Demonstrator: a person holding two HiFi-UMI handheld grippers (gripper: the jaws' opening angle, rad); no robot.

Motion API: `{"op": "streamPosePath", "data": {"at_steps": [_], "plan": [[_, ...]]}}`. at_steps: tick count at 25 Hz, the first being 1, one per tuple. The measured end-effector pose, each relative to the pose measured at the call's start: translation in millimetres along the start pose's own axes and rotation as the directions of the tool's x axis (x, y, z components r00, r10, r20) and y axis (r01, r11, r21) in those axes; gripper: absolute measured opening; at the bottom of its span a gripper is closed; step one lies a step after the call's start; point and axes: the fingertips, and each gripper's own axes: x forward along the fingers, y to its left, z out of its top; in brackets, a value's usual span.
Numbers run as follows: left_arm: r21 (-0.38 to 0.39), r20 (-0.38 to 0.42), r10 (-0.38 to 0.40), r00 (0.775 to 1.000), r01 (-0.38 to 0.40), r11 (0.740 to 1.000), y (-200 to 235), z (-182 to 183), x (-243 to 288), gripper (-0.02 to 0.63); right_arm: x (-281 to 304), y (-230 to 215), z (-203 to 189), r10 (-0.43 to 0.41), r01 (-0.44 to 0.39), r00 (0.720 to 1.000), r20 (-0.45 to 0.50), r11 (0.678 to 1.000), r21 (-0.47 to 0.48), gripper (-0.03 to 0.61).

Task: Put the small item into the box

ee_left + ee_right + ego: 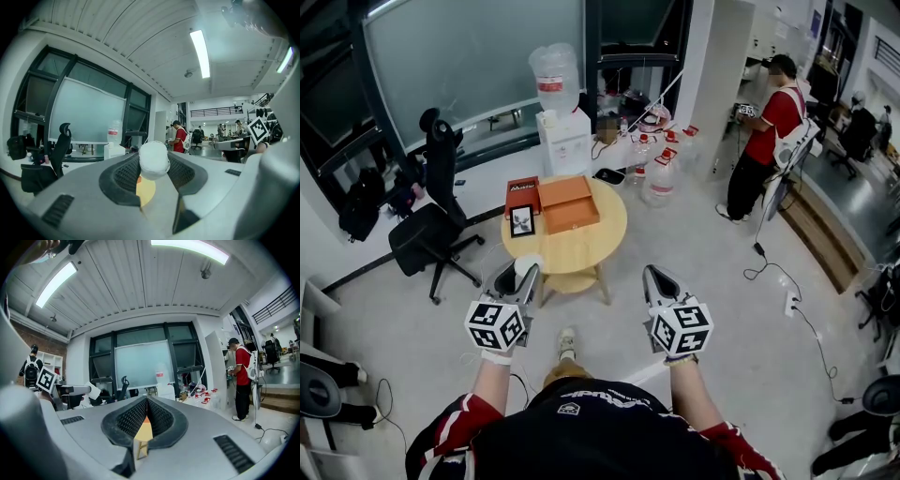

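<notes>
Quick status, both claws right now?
Left claw: closed on the small white item.
Right claw: closed, empty.

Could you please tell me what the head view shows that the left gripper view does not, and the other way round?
Only the head view plainly shows the round table with the orange box and the dark red box on it. Only the left gripper view shows the ceiling light and, close up, the left gripper with its pads pressed on the small white item. Both show that item at the gripper's tips, the black office chair, the water dispenser and the person in red.
</notes>
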Motion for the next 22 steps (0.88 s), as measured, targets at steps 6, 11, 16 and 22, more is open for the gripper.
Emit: {"op": "streamPosePath", "data": {"at_steps": [6,11,16,22], "plan": [[0.001,0.007,-0.001,1.0,0.001,1.0,8.9,6.7,2.5,0.181,8.5,6.7,5.4,0.008,-0.008,1.0,-0.003,1.0,-0.006,0.028],[0.004,0.006,-0.008,1.0,0.008,1.0,10.0,6.1,9.8,0.181,15.4,5.1,5.7,0.014,-0.014,1.0,-0.006,1.0,-0.018,0.028],[0.0,0.003,-0.005,1.0,0.005,1.0,16.8,7.2,11.3,0.181,20.9,6.3,7.3,0.016,-0.016,1.0,-0.007,1.0,-0.01,0.028],[-0.003,-0.002,0.004,1.0,-0.004,1.0,28.1,10.5,12.5,0.181,30.5,11.9,9.3,0.026,-0.027,1.0,-0.016,1.0,-0.006,0.028]]}}
